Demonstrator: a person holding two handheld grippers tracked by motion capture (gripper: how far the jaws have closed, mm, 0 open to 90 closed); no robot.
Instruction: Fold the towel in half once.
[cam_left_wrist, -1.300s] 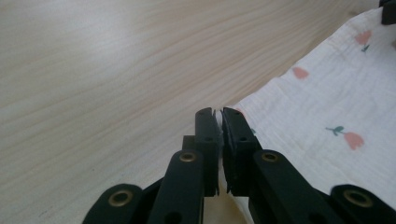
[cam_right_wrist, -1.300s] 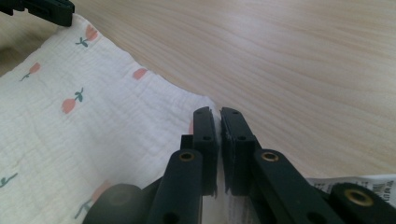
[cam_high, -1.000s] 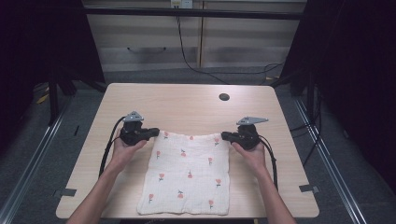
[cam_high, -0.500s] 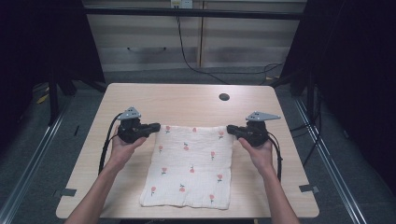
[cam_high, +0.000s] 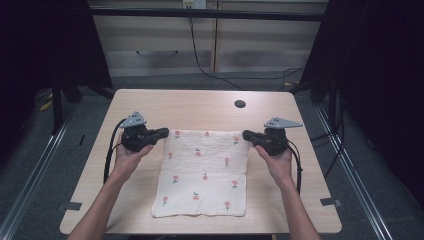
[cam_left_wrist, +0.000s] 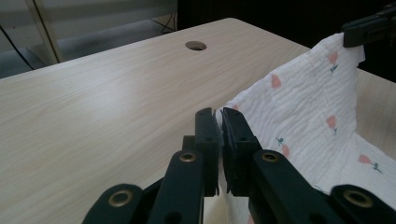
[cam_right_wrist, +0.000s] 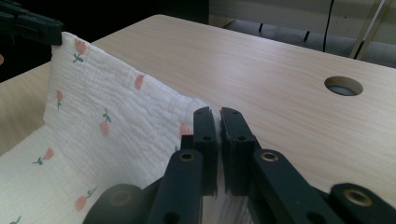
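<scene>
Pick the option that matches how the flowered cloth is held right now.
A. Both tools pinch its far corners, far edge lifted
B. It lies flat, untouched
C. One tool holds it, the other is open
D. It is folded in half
A: the left tool and right tool each clamp a far corner of the cloth, whose far edge rises off the table.

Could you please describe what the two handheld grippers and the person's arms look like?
Both the left gripper and the right gripper are black, with two flat jaws on brass-riveted links, a grey three-cornered plate on top and a trailing black cable. The forearms are bare, with no sleeves showing.
</scene>
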